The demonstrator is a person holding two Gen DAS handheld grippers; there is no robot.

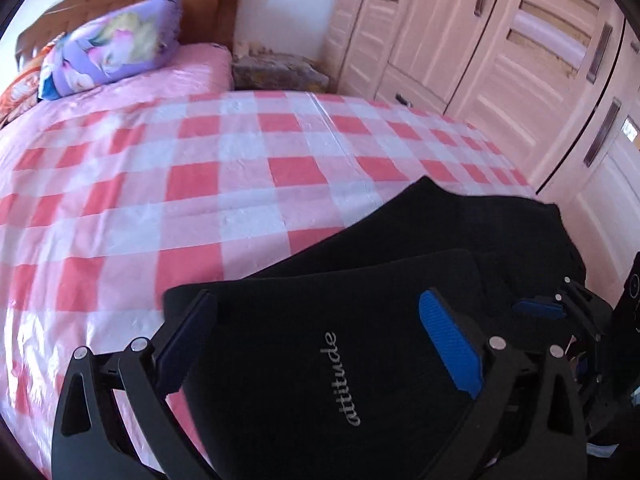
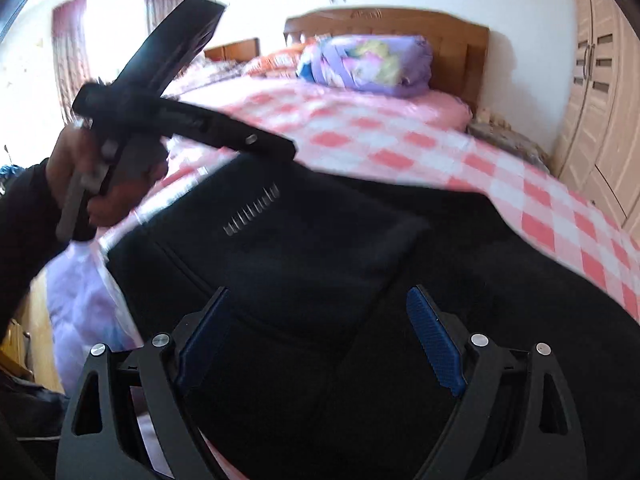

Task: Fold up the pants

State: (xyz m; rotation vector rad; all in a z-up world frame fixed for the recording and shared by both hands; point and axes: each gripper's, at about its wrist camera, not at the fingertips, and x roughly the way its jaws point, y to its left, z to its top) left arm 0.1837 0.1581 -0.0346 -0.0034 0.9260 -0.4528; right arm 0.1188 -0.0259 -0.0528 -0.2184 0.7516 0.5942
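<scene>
I keep both claws, left claw [image 1: 320,332] and right claw [image 2: 320,320], spread wide and empty above the folded black knit pants [image 2: 360,264], clearing the fabric.

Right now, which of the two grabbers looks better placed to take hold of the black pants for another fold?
Probably the right gripper: its open jaws sit low over the black pants on the bed. The left gripper, also open, looks lifted clear of the cloth in the right wrist view, though this is blurred.

black gripper frames with silver screws, blue ribbed fingers [image 2: 434,342]; the person wears a dark sleeve [image 2: 22,216].
</scene>
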